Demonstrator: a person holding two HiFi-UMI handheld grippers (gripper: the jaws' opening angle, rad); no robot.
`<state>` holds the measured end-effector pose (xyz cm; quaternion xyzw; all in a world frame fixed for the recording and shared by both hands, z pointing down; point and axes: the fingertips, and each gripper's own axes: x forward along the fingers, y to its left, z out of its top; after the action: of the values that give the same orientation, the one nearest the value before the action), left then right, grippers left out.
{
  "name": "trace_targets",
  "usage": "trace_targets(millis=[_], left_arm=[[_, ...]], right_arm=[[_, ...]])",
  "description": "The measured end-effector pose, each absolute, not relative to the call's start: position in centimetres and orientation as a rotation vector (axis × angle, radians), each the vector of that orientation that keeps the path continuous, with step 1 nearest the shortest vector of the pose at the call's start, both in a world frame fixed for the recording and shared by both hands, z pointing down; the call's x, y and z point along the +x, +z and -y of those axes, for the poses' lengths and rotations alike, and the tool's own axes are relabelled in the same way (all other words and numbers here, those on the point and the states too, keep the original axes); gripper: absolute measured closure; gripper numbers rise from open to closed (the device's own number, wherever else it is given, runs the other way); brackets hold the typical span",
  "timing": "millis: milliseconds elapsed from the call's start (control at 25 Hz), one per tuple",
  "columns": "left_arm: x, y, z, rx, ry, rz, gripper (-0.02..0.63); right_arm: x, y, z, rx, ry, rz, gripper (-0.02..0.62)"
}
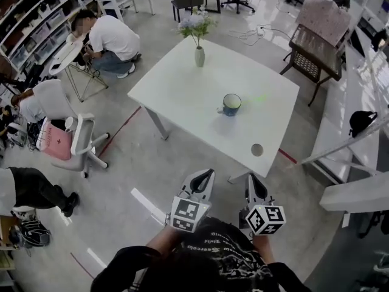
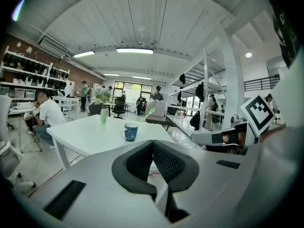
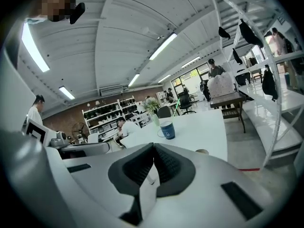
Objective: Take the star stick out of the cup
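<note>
A blue cup [image 1: 231, 104] stands on the white table [image 1: 182, 90], toward its near right side. A thin green star stick [image 1: 259, 98] leans out of the cup to the right and shows only faintly. Both grippers hover off the table's near edge, well short of the cup. The left gripper [image 1: 208, 173] and the right gripper [image 1: 251, 177] both point toward the table. In the left gripper view the cup [image 2: 130, 131] and the star stick [image 2: 150, 112] lie far ahead of the jaws, which meet with nothing between them. The right gripper view shows the cup [image 3: 167, 130] likewise far off, and its jaws are closed and empty.
A pale vase with flowers [image 1: 199, 52] stands at the table's far edge. A small round disc [image 1: 257, 149] lies near the front right corner. White office chairs [image 1: 79, 140] and seated people [image 1: 109, 38] are to the left, a dark bench [image 1: 313, 59] to the right.
</note>
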<state>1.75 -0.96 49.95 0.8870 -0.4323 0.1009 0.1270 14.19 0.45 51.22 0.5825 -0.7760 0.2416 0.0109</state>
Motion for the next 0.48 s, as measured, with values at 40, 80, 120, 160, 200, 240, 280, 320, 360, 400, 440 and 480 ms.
trace_targets(millis=[40, 80, 120, 160, 200, 240, 280, 320, 360, 400, 440, 480], left_arm=[[1.6, 49.8, 2.9, 2.589, 0.284, 1.256, 0.586], [1.2, 49.6, 4.9, 2.596, 0.279, 1.252, 0.586], [0.8, 49.4, 7.0, 2.600, 0.279, 1.247, 0.586], [0.4, 49.2, 9.1, 2.601, 0.283, 1.242, 0.586], [-0.1, 49.0, 11.2, 2.602, 0.288, 1.236, 0.586], [-0.4, 48.6, 13.1, 2.603, 0.291, 1.228, 0.586], [-0.8, 48.3, 14.7, 2.607, 0.293, 1.216, 0.586], [-1.1, 48.0, 16.2, 2.614, 0.292, 1.200, 0.586], [-1.3, 47.9, 17.7, 2.622, 0.292, 1.184, 0.586], [-1.6, 48.0, 19.3, 2.629, 0.295, 1.174, 0.586], [-1.8, 48.3, 20.8, 2.633, 0.301, 1.170, 0.586], [-2.1, 48.6, 22.4, 2.635, 0.306, 1.168, 0.586]], right_arm=[[14.1, 51.2, 1.3, 1.825, 0.755, 2.417, 0.584], [13.9, 51.1, 3.1, 1.832, 0.754, 2.416, 0.584], [13.7, 50.7, 5.1, 1.843, 0.753, 2.418, 0.584], [13.4, 50.3, 7.2, 1.856, 0.753, 2.420, 0.584], [13.1, 49.8, 9.2, 1.871, 0.755, 2.421, 0.584], [12.9, 49.4, 11.1, 1.889, 0.758, 2.419, 0.584], [12.6, 49.1, 12.8, 1.909, 0.762, 2.413, 0.584], [12.4, 48.9, 14.3, 1.929, 0.765, 2.404, 0.584], [12.1, 48.8, 15.7, 1.945, 0.764, 2.393, 0.584], [11.8, 48.8, 17.1, 1.956, 0.759, 2.384, 0.584], [11.5, 48.8, 18.5, 1.964, 0.754, 2.377, 0.584], [11.3, 48.9, 19.9, 1.974, 0.750, 2.369, 0.584]])
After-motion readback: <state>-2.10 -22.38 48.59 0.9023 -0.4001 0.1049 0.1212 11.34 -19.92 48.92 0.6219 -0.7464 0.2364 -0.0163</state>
